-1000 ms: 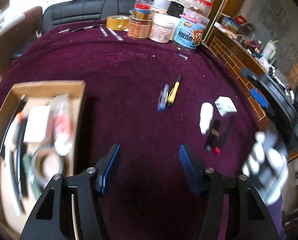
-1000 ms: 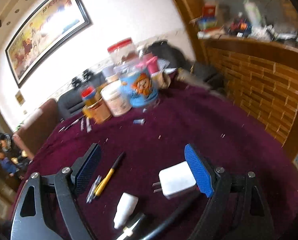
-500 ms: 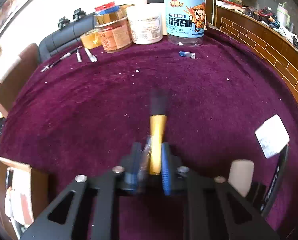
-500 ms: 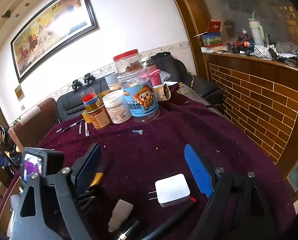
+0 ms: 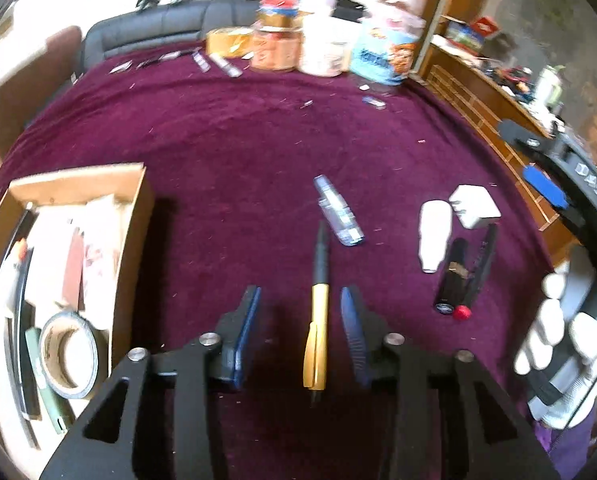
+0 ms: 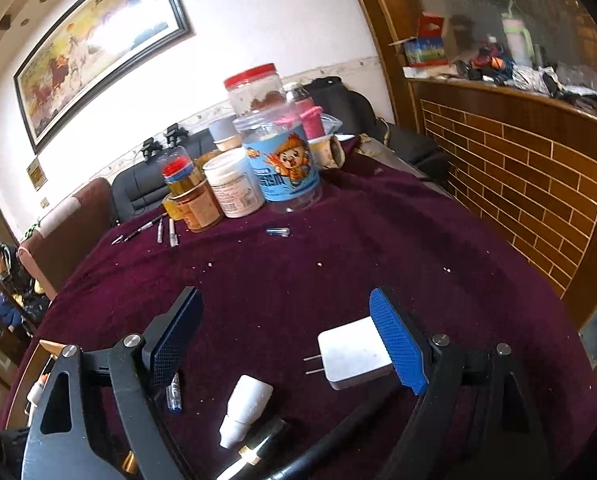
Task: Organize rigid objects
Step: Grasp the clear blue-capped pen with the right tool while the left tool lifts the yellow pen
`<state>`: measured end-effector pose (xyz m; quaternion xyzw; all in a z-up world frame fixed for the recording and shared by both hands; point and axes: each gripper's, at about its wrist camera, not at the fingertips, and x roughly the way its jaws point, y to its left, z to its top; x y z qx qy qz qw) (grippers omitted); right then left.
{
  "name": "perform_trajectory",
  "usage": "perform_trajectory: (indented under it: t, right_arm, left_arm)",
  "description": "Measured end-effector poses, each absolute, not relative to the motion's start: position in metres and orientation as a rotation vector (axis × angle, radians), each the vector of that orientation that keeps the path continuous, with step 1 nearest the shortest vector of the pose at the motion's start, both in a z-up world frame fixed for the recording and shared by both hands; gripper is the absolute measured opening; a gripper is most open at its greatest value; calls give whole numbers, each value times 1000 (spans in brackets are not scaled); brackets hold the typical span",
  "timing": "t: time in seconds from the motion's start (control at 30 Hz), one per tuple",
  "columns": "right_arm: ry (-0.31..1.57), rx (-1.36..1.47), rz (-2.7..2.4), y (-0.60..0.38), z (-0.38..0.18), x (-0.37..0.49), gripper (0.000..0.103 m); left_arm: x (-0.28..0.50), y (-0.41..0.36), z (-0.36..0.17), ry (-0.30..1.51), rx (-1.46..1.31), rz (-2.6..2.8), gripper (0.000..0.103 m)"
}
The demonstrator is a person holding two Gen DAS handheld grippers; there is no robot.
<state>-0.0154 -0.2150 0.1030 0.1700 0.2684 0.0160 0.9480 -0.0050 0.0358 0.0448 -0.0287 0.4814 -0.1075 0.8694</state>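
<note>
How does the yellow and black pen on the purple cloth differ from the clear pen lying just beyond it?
The yellow and black pen is opaque, with a gold barrel and a black front end; the clear pen is see-through with a bluish tint. The yellow and black pen looks longer and lies between the open fingers of the left gripper, untouched by them; the clear pen lies slanted, outside them. Both lie flat on the purple cloth.

Jars [image 5: 330,52] smeared by blur (labels unreadable), cardboard box [image 5: 134,216] cut by left edge.
</note>
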Motion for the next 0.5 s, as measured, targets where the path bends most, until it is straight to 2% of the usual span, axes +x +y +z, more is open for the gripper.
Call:
perform_trajectory:
  t: [0.13, 0.23, 0.33, 0.37, 0.4, 0.43, 0.47, 0.5]
  right_arm:
    - [548, 348, 12, -219, 102, -15, 85]
    - [553, 327, 1, -217, 102, -14, 85]
    - [561, 301, -15, -214, 100, -13, 85]
    - [563, 299, -18, -214, 100, -13, 85]
    - [562, 298, -22, -215, 99, -12, 85]
    - [562, 295, -27, -215, 99, -12, 85]
    - [557, 288, -31, -214, 100, -12, 85]
    - [552, 278, -36, -214, 100, -12, 85]
  left_arm:
    - [-2, 26, 29, 1048, -34, -219, 36]
    - [-3, 14, 24, 1022, -1, -224, 48]
    - [-5, -5, 19, 958, 126, -185, 48]
    - [-9, -10, 18, 926, 160, -187, 45]
    - [-10, -10, 18, 922, 167, -200, 37]
    - [-11, -10, 20, 935, 156, -239, 10]
    - [-14, -11, 23, 954, 165, -262, 5]
    - [-17, -10, 26, 961, 168, -281, 5]
